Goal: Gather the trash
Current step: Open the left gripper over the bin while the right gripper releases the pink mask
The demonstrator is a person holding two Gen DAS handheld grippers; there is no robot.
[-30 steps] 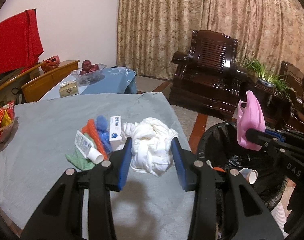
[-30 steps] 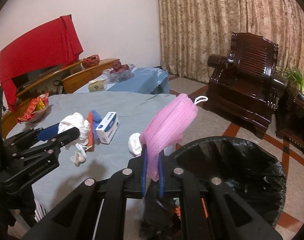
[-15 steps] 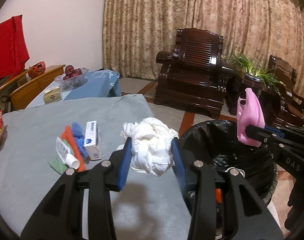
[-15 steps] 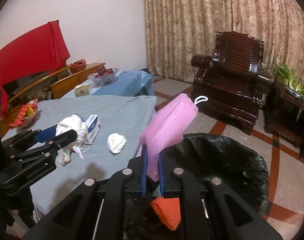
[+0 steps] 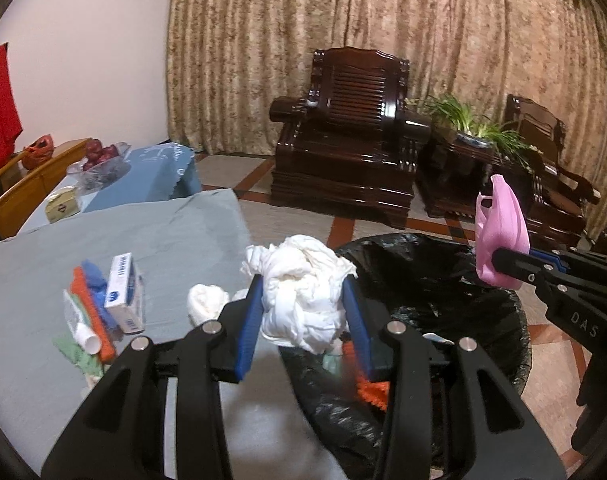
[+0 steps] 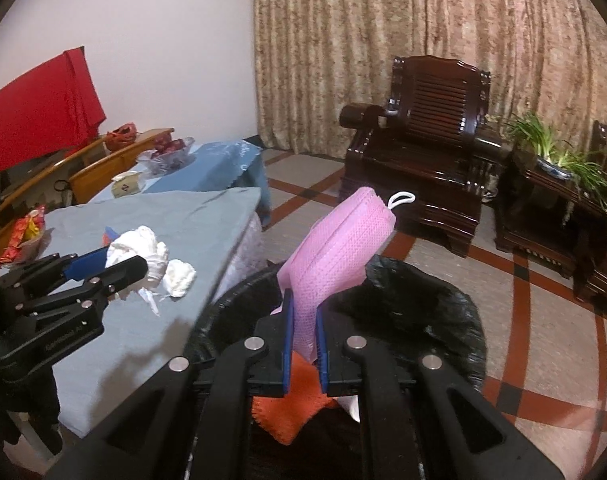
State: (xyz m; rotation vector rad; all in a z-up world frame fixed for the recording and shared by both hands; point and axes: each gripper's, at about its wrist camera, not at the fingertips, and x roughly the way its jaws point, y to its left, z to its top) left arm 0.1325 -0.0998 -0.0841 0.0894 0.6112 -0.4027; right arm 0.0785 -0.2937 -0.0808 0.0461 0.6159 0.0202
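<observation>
My left gripper (image 5: 303, 300) is shut on a crumpled white tissue wad (image 5: 303, 288), held at the table's edge over the near rim of the black-lined trash bin (image 5: 435, 280). My right gripper (image 6: 303, 320) is shut on a folded pink face mask (image 6: 335, 248) with a white ear loop, held above the bin's opening (image 6: 403, 308). An orange cloth (image 6: 291, 404) lies inside the bin. From the right wrist view the left gripper (image 6: 119, 264) shows at left with its white wad (image 6: 135, 244). The pink mask (image 5: 499, 236) also shows at right in the left wrist view.
On the grey-blue tablecloth (image 5: 143, 240) lie a smaller white wad (image 5: 205, 304), a white-and-blue box (image 5: 123, 292), a tube and orange, blue and green items (image 5: 87, 320). Dark wooden armchairs (image 5: 351, 160), a plant stand (image 5: 475, 136) and a snack bag (image 6: 19, 232) surround.
Both grippers have travelled rightward from over the table toward the bin, each keeping its hold. The bin now fills more of both views and the orange cloth inside has come into sight.
</observation>
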